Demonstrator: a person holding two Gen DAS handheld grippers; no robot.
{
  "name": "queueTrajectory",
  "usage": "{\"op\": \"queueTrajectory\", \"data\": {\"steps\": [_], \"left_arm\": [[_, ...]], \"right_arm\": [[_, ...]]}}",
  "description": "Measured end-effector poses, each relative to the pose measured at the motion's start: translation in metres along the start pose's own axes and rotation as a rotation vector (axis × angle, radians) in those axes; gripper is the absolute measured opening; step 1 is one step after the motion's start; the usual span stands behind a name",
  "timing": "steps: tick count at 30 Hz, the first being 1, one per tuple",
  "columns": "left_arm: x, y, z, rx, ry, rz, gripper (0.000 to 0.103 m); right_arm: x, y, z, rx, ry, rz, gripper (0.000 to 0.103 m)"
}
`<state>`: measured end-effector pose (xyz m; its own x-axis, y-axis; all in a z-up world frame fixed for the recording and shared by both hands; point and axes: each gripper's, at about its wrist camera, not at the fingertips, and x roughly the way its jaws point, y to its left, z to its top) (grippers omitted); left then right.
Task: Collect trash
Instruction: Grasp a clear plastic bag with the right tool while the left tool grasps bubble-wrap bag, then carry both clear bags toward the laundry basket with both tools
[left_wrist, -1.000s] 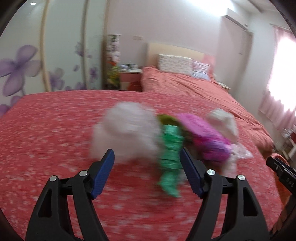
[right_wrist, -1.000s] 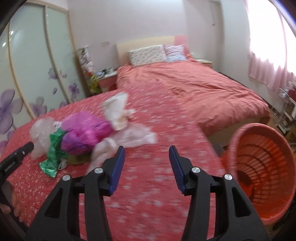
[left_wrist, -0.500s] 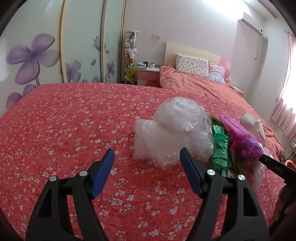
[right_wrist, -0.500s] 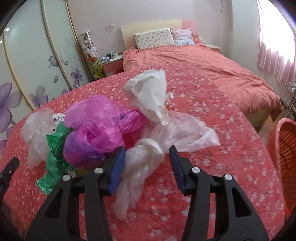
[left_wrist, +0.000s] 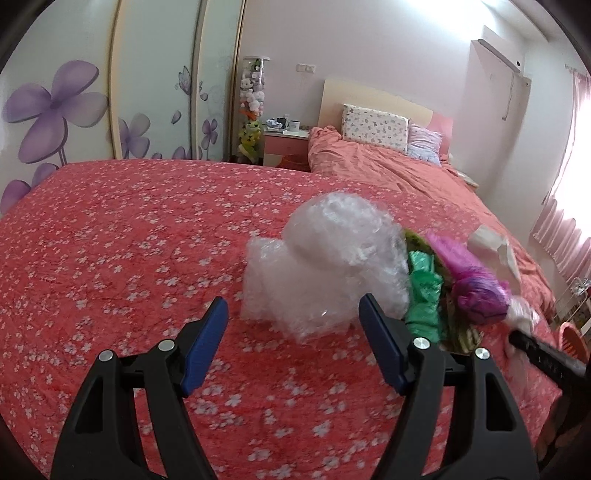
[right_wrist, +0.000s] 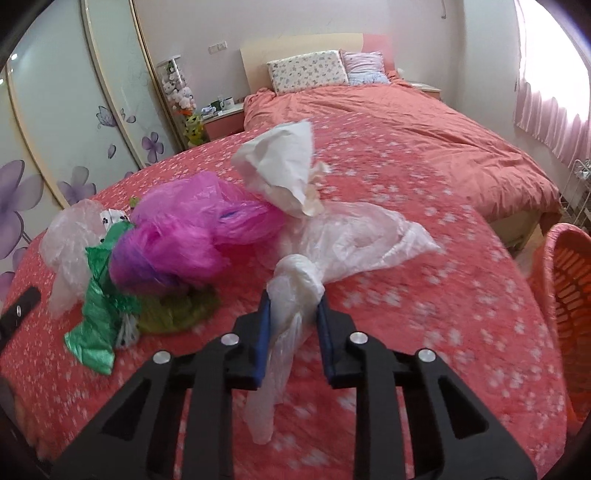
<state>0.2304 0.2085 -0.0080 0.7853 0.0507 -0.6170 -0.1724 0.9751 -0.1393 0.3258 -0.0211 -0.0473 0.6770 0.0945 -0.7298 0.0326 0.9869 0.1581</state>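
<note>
Left gripper (left_wrist: 293, 325): two black plastic arms with triangular cut-outs, each fitted with two round silver screw heads and tipped with a flat blue ribbed pad. Right gripper (right_wrist: 293, 321): identical black frame, four silver screws and blue pads are seen. No cables, markings, sleeves or skin can be made out.

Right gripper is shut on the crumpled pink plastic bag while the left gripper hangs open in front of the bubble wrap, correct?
Not quite. The right wrist view shows the right gripper shut on the twisted clear-white plastic bag, not the crumpled pink plastic bag. The left gripper is open before the clear bubble wrap.
</note>
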Motion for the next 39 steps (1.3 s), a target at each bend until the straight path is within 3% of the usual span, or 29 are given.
{"op": "queueTrajectory", "data": {"steps": [9, 18, 19, 23, 27, 39], "left_arm": [[0.019, -0.017, 0.032, -0.013, 0.003, -0.023, 0.086], [0.051, -0.015, 0.040, 0.012, 0.063, 0.020, 0.086], [0.055, -0.012, 0.038, 0.005, 0.080, 0.007, 0.084], [0.061, -0.010, 0.030, -0.003, 0.129, -0.063, 0.044], [0.049, -0.012, 0.028, 0.010, 0.090, -0.086, 0.026], [-0.006, -0.017, 0.051, 0.025, -0.042, -0.073, 0.022]], "right_arm": [[-0.032, -0.038, -0.012, 0.023, -0.057, -0.052, 0.021], [-0.042, -0.054, -0.018, 0.017, -0.064, -0.069, 0.022], [-0.042, -0.053, -0.018, 0.014, -0.065, -0.069, 0.022], [-0.046, -0.044, -0.021, -0.006, -0.068, -0.073, 0.022], [-0.051, -0.042, -0.021, -0.015, -0.075, -0.069, 0.022], [-0.084, -0.038, -0.015, -0.023, -0.133, -0.060, 0.022]]}}
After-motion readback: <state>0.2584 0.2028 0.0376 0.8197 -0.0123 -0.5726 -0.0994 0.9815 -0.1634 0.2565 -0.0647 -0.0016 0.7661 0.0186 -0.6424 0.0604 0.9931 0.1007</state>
